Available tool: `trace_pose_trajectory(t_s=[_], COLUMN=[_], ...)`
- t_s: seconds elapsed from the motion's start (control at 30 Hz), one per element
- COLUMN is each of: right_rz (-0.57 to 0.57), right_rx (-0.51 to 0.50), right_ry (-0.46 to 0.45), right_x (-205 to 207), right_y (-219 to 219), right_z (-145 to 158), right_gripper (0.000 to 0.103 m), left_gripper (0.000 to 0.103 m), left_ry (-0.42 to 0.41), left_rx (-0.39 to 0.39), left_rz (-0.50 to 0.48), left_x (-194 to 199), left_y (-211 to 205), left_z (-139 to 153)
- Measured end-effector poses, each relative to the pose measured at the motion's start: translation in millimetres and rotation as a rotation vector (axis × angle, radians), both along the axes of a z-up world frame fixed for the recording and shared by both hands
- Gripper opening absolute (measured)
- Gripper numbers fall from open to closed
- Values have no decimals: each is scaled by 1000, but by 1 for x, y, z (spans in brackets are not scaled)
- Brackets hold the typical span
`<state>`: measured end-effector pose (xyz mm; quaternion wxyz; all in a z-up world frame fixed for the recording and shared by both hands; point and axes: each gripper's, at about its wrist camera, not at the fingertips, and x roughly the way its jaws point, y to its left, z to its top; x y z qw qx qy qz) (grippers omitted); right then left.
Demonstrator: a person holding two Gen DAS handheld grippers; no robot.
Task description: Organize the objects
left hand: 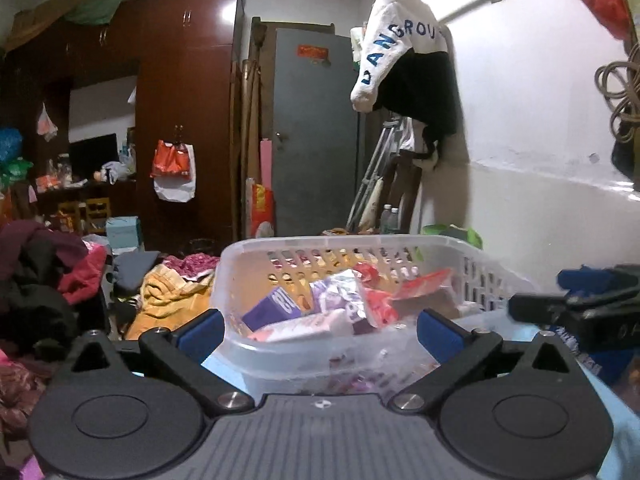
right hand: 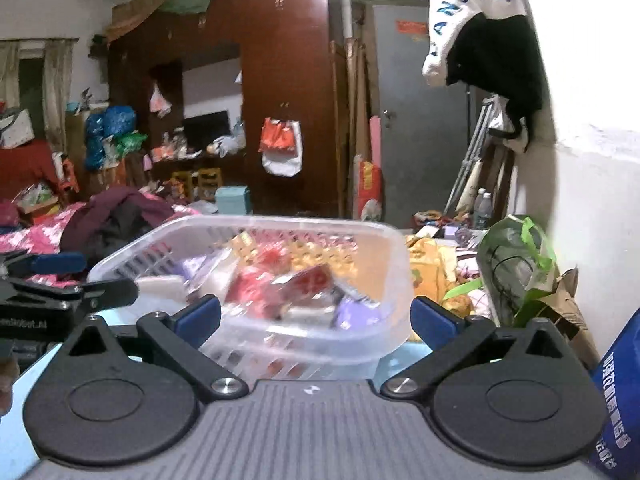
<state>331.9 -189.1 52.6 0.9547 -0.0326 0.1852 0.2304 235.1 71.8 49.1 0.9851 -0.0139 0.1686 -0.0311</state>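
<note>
Now both grippers (left hand: 320,330) (right hand: 316,320) gape before the filled basket (left hand: 256,252).

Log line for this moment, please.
left gripper: open, empty | right gripper: open, empty | basket: ahead, holds packets

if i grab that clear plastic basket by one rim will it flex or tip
The clear basket looks thin-walled with slotted sides, so its rim would probably flex. It is piled with packets, so a one-sided lift could tilt it and spill them.
</note>
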Motion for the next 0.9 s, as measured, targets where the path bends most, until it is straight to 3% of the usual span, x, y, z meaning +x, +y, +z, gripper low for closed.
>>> trace_pose_trajectory(t_s=[0.33, 0.9], right_rz=[12, -5], right_rx=[0, -3], right_ry=[19, 10], right_x=[-6, -12], right_y=[2, -6], right_z=[-5, -7], right_gripper=[103, 103], left_gripper=[103, 103], left_ry=[24, 53], left_rx=[-38, -29], left_rz=[-6, 7], left_x=[-11, -11], left_y=[-2, -14], left_z=[-1, -2])
